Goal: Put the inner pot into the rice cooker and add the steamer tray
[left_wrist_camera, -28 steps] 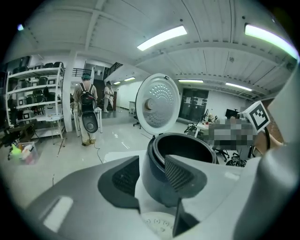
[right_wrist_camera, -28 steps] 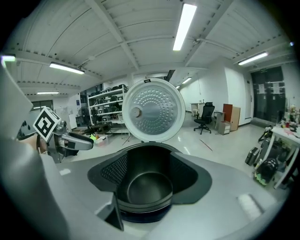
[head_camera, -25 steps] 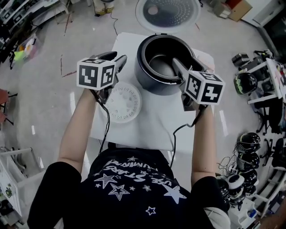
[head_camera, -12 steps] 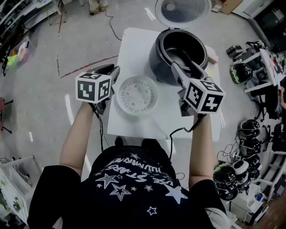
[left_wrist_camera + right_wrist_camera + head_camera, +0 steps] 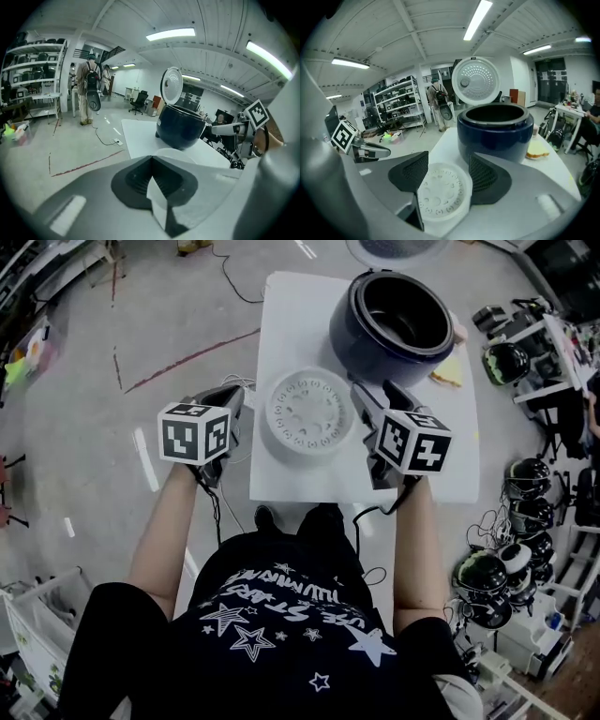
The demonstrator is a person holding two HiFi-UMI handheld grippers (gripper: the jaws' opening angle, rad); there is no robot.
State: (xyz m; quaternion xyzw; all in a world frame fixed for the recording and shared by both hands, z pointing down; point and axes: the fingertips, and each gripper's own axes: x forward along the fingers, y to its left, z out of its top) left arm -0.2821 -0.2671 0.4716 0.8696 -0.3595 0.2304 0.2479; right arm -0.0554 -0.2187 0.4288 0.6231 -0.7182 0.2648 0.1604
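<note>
The white table [image 5: 309,474] runs up the middle of the head view; the cooker [image 5: 370,338] stands at its far end, upper right of centre in the frame, with the lid [image 5: 476,86] tipped up behind it; its inside is dark, and what sits in it I cannot tell; the tray [image 5: 309,413] lies flat on the table just below and left of the cooker, apart from it; the left gripper [image 5: 232,397] hangs beside the table's left edge, left of the tray, fingers pressed together on nothing; the right gripper [image 5: 378,395] hovers just right of the tray, fingers spread; in its own view the tray shows in the gap, no pad touching it; helmets [image 5: 525,474] crowd the right edge.
</note>
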